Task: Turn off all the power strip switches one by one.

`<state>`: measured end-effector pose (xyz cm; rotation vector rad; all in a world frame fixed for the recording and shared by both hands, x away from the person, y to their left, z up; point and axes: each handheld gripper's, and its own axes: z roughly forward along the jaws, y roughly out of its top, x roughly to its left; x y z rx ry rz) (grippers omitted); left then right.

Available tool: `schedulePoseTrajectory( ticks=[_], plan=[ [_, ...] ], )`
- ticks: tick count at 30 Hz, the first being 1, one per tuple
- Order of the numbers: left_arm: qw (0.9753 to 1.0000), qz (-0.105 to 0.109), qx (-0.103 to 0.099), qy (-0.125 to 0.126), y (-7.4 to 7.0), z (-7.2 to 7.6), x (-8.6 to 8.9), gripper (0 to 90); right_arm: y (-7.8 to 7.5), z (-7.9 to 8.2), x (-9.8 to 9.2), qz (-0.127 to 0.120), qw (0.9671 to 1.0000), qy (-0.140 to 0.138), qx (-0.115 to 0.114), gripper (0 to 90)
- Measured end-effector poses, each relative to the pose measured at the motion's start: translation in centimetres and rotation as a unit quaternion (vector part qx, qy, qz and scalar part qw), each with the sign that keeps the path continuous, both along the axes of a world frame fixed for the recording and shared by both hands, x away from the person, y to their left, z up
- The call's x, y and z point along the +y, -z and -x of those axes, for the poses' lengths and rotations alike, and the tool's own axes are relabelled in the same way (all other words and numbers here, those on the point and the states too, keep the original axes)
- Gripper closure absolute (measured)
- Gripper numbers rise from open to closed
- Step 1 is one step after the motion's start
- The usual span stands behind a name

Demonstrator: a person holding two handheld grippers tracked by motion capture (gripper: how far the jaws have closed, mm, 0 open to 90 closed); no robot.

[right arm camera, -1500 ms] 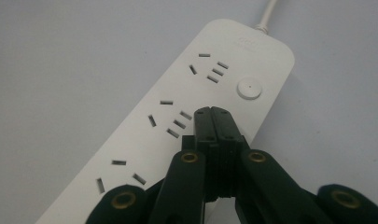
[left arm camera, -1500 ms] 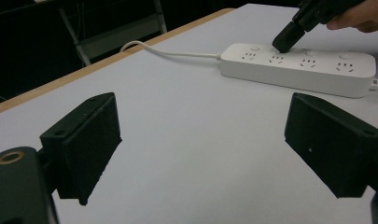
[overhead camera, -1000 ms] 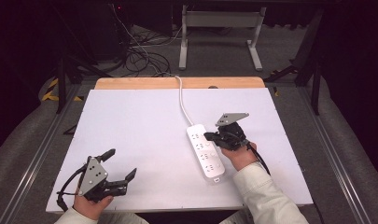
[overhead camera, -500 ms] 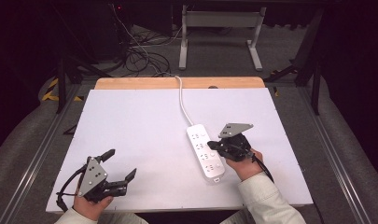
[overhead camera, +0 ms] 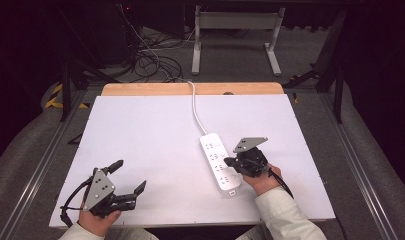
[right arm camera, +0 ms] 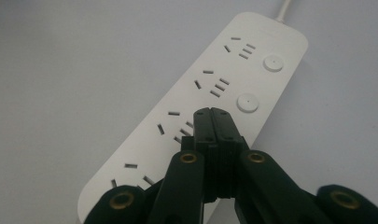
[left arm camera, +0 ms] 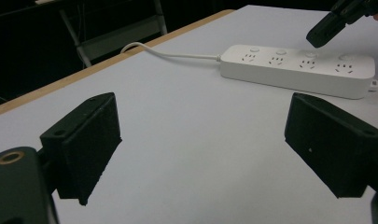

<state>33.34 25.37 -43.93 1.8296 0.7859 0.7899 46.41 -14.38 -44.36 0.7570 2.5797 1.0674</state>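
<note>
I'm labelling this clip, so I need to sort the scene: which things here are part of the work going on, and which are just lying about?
Part of the work:
- power strip, white, with its cord
- right gripper, shut, fingers over the strip's sockets
- white table top it lies on

Lying about:
- left gripper, open, idle near the front edge
- cables on the floor
- metal stand behind the table
</note>
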Motion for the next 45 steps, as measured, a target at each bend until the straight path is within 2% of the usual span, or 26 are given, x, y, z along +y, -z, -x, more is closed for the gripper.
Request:
schedulePoseTrajectory(
  ticks=[8, 25, 28, 33, 45],
  plan=[
    [1.0000, 0.003, 0.002, 0.000, 0.0, 0.0, 0.0, 11.2, 0.7, -0.2, 0.2, 0.015, 0.9998, 0.001, 0.010, 90.0],
    [1.0000, 0.002, 0.000, 0.001, 0.0, 0.0, -0.1, 11.1, 1.1, -0.3, 0.2, 0.013, 0.9998, 0.007, 0.014, 90.0],
    [1.0000, 0.002, 0.000, 0.002, 0.0, 0.0, -0.1, 11.2, 1.2, -0.1, 0.4, 0.020, 0.9997, 0.010, 0.002, 90.0],
    [1.0000, 0.001, 0.000, 0.002, 0.0, 0.0, -0.1, 11.1, 1.2, -0.1, 0.4, 0.020, 0.9998, 0.008, 0.001, 90.0],
    [1.0000, 0.001, 0.001, 0.002, 0.0, 0.0, -0.1, 11.1, 1.2, -0.3, 0.2, 0.015, 0.9998, 0.009, 0.011, 90.0]
  ],
)
